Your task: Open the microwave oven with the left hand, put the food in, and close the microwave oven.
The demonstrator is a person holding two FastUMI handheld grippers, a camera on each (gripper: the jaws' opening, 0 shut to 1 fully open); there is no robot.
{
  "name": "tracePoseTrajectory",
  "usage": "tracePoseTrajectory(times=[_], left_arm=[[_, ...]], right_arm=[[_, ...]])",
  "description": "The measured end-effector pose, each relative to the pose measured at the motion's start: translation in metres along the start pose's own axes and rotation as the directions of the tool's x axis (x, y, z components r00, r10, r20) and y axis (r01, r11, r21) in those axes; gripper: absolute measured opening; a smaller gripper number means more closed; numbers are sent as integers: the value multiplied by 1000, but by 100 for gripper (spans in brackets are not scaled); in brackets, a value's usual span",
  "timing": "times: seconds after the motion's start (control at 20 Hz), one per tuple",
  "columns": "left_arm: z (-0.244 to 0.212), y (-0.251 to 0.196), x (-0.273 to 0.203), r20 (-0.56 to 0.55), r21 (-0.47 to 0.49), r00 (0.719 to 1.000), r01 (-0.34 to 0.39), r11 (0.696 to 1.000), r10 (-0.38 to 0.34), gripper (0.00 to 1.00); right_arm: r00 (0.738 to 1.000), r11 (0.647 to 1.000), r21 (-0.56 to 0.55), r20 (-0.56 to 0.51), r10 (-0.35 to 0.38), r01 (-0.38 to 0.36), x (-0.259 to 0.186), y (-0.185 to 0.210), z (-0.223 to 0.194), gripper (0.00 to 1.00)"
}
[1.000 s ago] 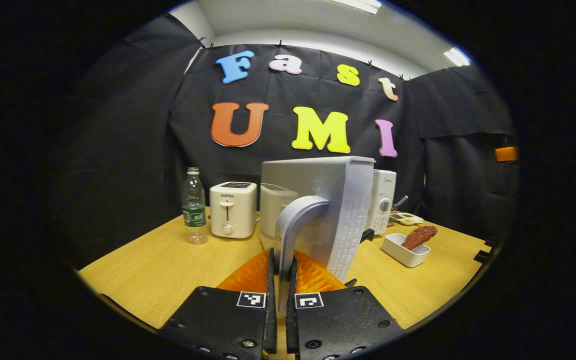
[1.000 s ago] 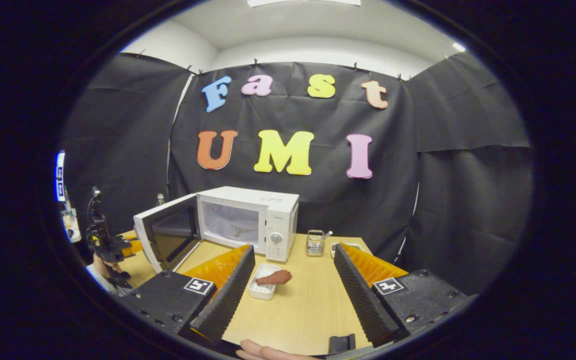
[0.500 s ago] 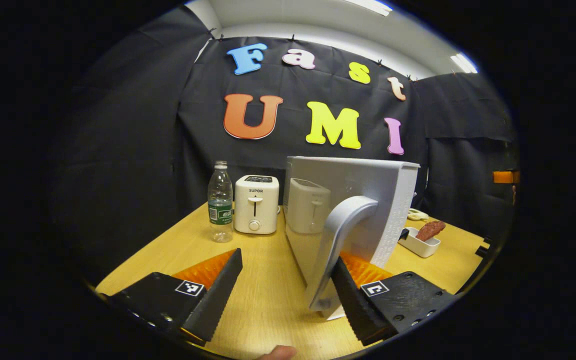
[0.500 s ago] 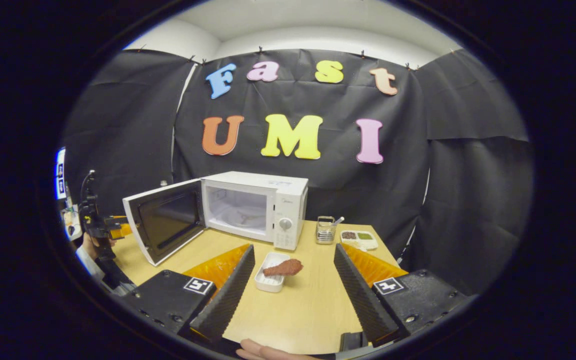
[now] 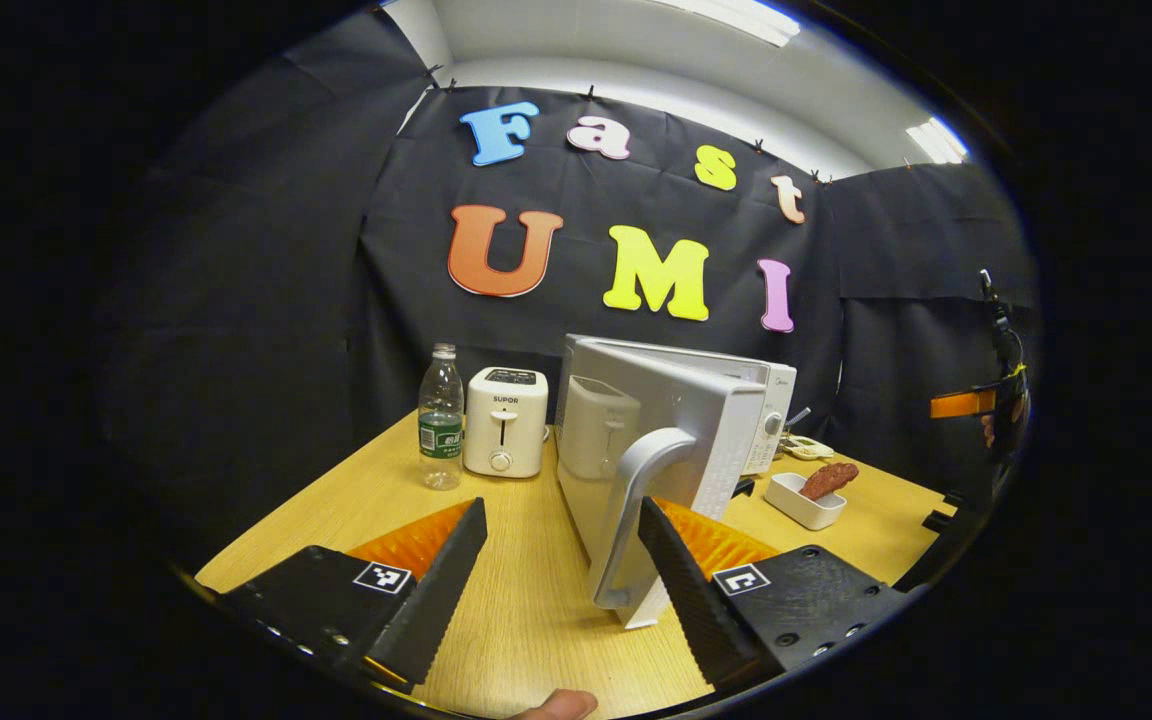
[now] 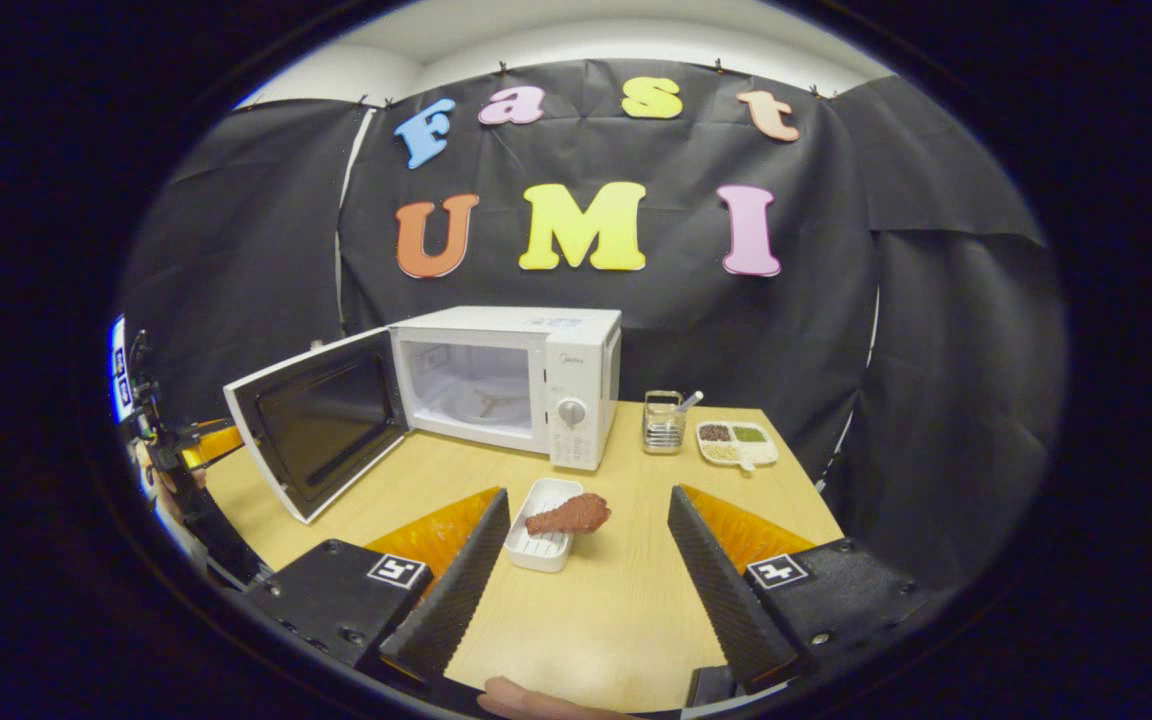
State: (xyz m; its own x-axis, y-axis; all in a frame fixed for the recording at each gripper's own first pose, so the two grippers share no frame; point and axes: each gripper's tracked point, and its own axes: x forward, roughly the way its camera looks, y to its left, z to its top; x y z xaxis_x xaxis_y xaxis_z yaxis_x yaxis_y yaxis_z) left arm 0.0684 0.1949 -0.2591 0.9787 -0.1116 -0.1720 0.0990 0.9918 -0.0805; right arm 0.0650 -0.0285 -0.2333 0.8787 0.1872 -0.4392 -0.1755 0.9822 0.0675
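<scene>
The white microwave (image 6: 546,355) stands at the back of the wooden table with its door (image 6: 311,430) swung wide to the left, cavity showing. In the left gripper view the door's outer face (image 5: 671,420) and its curved handle (image 5: 631,510) stand just ahead of my left gripper (image 5: 561,575), which is open and back from the handle. A brown drumstick (image 6: 568,515) rests on a small white dish (image 6: 539,538) in front of the oven; the drumstick (image 5: 829,479) also appears at right in the left gripper view. My right gripper (image 6: 581,565) is open, just short of the dish.
A water bottle (image 5: 440,420) and a white toaster (image 5: 504,420) stand left of the door. A wire cutlery holder (image 6: 664,424) and a divided condiment plate (image 6: 736,442) sit right of the oven. The other gripper (image 6: 191,450) and a hand are at far left.
My left gripper let go of the door handle, opened and drew back. The door swung wider. My right gripper tilted down and came nearer the dish.
</scene>
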Motion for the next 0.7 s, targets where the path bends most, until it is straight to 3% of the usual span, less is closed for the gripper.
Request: tracePoseTrajectory(times=[0.25,0.3,0.35,0.5,0.6,0.65,0.7], left_arm=[[43,-16,-45,26,78,996,-87,993,86,93],[51,-25,-53,28,93,995,-97,991,95,93],[63,-37,-62,43,113,994,-107,988,103,92],[97,-69,-81,92,134,990,-121,983,110,92],[109,-98,-90,95,109,992,-91,990,80,92],[115,-110,-93,94,94,993,-78,992,70,92],[122,-120,-97,94,83,994,-65,994,57,92]], right_arm=[[994,998,23,-85,66,-64,35,-5,-4,100],[991,996,47,-109,78,-73,44,-7,-5,94],[986,994,76,-138,92,-82,54,-10,-7,100],[960,982,146,-237,151,-118,81,-16,-17,98],[940,967,207,-274,204,-150,97,-21,-22,96],[930,955,249,-288,230,-159,104,-23,-28,84],[916,939,298,-304,263,-170,113,-25,-34,95]])
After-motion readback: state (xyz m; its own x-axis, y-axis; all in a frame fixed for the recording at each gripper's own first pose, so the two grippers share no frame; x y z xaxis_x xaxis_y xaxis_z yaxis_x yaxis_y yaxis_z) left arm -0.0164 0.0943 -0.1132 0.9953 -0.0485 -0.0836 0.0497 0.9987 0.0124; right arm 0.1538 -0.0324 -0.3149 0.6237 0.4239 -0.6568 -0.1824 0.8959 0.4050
